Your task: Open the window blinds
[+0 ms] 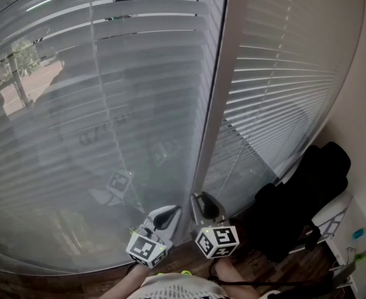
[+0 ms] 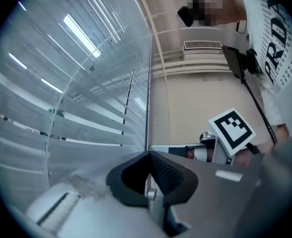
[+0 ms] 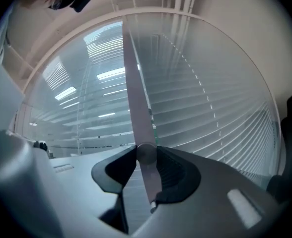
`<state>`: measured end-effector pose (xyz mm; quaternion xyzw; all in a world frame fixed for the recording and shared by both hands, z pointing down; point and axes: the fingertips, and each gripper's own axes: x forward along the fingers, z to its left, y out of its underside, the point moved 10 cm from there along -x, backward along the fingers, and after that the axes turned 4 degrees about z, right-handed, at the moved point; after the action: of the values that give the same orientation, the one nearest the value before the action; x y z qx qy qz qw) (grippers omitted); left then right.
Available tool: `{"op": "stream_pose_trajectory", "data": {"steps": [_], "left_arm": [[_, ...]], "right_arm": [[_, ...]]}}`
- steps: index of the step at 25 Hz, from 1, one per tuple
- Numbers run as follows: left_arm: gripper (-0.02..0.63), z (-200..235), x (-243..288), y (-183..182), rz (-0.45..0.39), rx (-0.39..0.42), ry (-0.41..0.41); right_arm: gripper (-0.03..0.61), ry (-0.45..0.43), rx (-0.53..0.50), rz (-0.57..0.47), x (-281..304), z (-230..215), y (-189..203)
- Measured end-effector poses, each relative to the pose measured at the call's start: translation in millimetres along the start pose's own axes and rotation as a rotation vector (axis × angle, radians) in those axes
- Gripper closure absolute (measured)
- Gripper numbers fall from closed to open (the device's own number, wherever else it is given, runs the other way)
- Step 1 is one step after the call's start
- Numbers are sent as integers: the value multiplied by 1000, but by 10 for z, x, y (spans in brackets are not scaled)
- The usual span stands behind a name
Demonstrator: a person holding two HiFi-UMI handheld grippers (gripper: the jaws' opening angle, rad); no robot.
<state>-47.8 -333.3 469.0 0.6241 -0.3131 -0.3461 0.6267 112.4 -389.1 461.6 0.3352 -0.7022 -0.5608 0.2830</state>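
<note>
Wand [image 3: 136, 108] of the window blinds [image 1: 108, 104] is clamped between the jaws of the right gripper [image 3: 146, 155]. Its long axis is upright: it rises above the jaws and ends just below the pads. Slats are laid crosswise, ahead of both grippers. Left gripper [image 2: 150, 155] is clenched on nothing, just beside the right one. A black seat [image 1: 307, 198] is noted right of the right gripper, in the head view only. A wall vent [image 2: 202, 44] is shown only in the left gripper view.

Left tongs [image 1: 170, 212] and right tongs [image 1: 200, 199]: grey, black ribbed pads [image 2: 167, 175], white marker cubes [image 1: 217, 240]
</note>
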Motion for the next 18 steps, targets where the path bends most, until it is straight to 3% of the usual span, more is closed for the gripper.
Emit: {"op": "stream_pose_trajectory", "data": {"steps": [10,18], "left_arm": [[621,17,4,9,-3,5,6],[621,4,23,-17,2,11,-5]], "right_arm": [[410,-10,-652,93,5,81,-162],[442,9,-865,83,20,174,-91]]}}
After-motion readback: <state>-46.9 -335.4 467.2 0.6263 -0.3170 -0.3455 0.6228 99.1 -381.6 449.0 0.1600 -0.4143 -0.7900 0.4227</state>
